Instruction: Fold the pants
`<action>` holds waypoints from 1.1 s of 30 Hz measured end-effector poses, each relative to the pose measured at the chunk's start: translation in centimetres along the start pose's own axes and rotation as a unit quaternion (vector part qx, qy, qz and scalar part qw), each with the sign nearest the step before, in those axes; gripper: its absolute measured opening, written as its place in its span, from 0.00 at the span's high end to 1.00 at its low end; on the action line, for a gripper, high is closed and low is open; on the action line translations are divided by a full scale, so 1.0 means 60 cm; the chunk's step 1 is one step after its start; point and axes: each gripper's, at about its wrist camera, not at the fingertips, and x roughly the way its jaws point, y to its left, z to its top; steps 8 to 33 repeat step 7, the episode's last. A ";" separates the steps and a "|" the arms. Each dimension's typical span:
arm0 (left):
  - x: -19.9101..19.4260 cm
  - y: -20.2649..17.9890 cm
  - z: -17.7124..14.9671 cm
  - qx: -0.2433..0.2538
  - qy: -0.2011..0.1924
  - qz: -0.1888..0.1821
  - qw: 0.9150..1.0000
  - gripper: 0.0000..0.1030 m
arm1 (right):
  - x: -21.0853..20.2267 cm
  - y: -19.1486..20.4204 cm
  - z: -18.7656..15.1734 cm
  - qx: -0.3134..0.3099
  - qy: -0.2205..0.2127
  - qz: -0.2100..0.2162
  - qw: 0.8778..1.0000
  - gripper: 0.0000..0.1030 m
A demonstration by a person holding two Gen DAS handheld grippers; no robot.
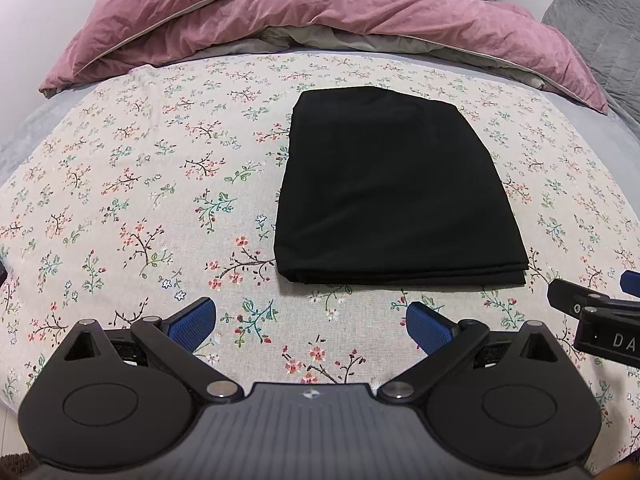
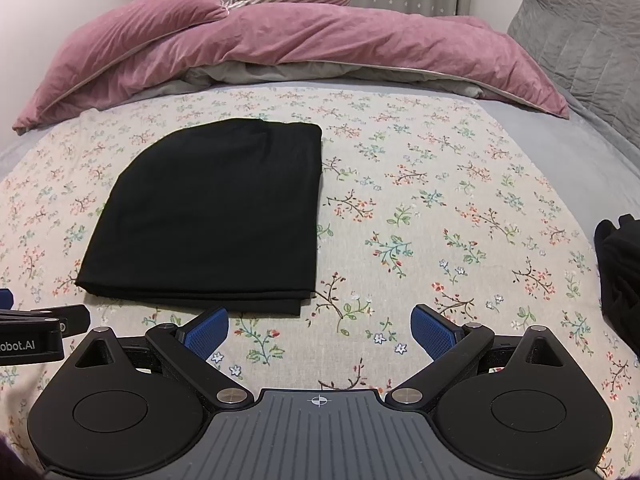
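Black pants, folded into a flat stacked rectangle, lying on the floral sheet, layered edges facing the cameras. From the left wrist view, pants at about 1 o'clock ahead of the left gripper, jaws spread wide, blue pads apart with nothing between, hovering just short of the near fold. Tip of the other tool poking in at 3 o'clock. From the right wrist view, pants at about 11 o'clock from the right gripper, likewise wide apart and empty, its left pad just beside the near right corner of the fabric, not touching. Pink duvet bunched at 12 o'clock, grey pillow at 2 o'clock, a dark cloth heap at 3 o'clock near the edge.
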 end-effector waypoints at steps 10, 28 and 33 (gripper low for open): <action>0.003 -0.003 0.001 -0.002 0.004 -0.003 1.000 0.00 | 0.002 -0.001 -0.001 0.001 0.001 -0.001 1.000 0.04; 0.003 -0.003 0.001 -0.002 0.004 -0.003 1.000 0.00 | 0.002 -0.001 -0.001 0.001 0.001 -0.001 1.000 0.04; 0.003 -0.003 0.001 -0.002 0.004 -0.003 1.000 0.00 | 0.002 -0.001 -0.001 0.001 0.001 -0.001 1.000 0.04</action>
